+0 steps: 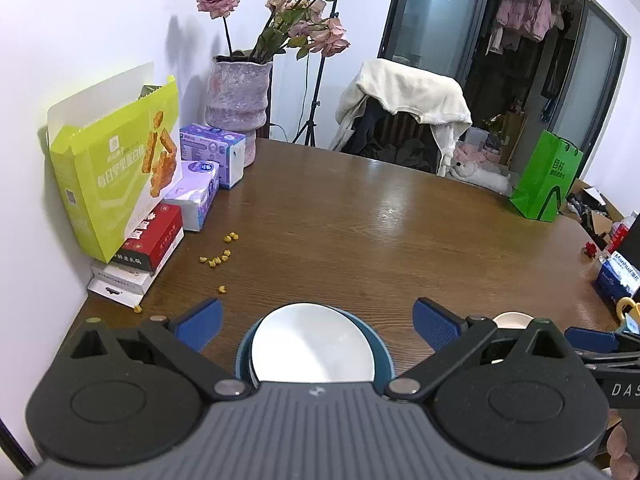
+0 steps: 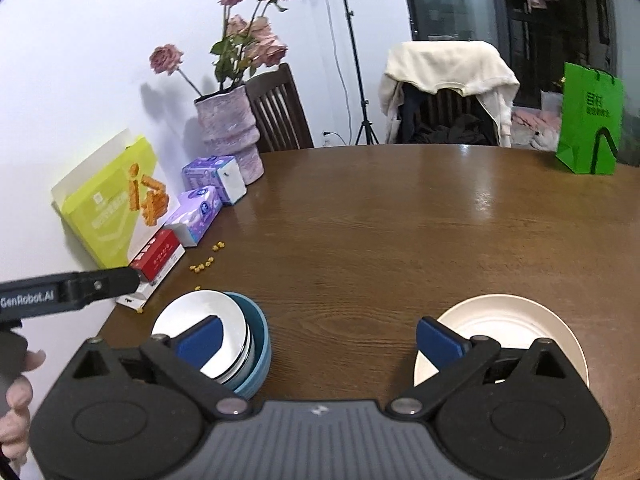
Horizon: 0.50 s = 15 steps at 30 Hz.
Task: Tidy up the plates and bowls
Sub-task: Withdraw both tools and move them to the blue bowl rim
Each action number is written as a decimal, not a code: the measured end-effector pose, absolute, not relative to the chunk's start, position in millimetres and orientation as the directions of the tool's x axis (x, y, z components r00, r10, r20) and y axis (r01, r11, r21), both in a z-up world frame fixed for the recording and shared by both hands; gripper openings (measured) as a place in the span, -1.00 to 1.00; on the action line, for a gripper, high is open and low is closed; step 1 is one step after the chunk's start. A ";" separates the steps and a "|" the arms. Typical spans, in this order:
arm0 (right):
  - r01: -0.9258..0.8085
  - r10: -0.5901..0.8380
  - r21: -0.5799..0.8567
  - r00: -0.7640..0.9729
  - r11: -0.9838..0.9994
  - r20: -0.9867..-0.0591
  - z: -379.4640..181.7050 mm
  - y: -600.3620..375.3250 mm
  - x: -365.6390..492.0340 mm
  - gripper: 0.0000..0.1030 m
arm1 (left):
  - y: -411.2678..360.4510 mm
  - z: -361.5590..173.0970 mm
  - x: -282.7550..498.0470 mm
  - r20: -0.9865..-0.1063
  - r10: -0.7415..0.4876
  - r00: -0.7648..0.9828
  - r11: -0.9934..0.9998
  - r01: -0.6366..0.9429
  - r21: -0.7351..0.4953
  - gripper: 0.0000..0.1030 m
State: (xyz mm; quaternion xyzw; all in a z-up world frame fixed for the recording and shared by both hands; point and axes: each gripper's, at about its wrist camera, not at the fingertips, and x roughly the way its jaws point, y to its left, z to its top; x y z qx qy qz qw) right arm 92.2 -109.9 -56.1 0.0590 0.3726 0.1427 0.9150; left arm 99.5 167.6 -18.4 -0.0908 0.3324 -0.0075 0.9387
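The stack of white plates nested in a blue ceramic bowl (image 2: 240, 344) sits near the front-left edge of the round brown wooden counter (image 2: 400, 232), and a wide cream plate (image 2: 516, 328) lies alone well to its right, with bare wood between them. The left gripper (image 1: 316, 320) hangs over the stack with its blue pads spread wide and nothing between them; the right gripper (image 2: 320, 340) is equally spread and empty, pointing at the gap between stack and cream plate.

The stack is the likelier source of trouble: the white plates look tilted inside the bowl (their rim rides higher on one side), so a nudge from a pad could slide them or rock the bowl toward the counter edge. The cream plate lies flat, so pinching its thin rim may slip or scrape. The two grippers work close together and could collide. Small yellow crumbs (image 2: 204, 264) lie scattered just beyond the stack, and a dish slid through them would grind.
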 end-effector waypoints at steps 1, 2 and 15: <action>-0.213 0.307 0.221 0.684 0.952 -0.662 -55.5 -111.0 90.9 1.00 | 168.0 -17.6 98.0 -0.620 -0.077 0.780 0.983 -0.046 -0.179 1.00; -0.208 0.308 0.228 0.686 0.951 -0.659 -54.7 -111.8 89.5 1.00 | 168.2 -16.7 96.2 -0.618 -0.080 0.782 0.982 -0.045 -0.185 1.00; -0.219 0.328 0.247 0.700 0.944 -0.634 -41.7 -105.8 78.0 1.00 | 181.1 -11.0 80.4 -0.598 -0.108 0.794 0.975 -0.032 -0.219 1.00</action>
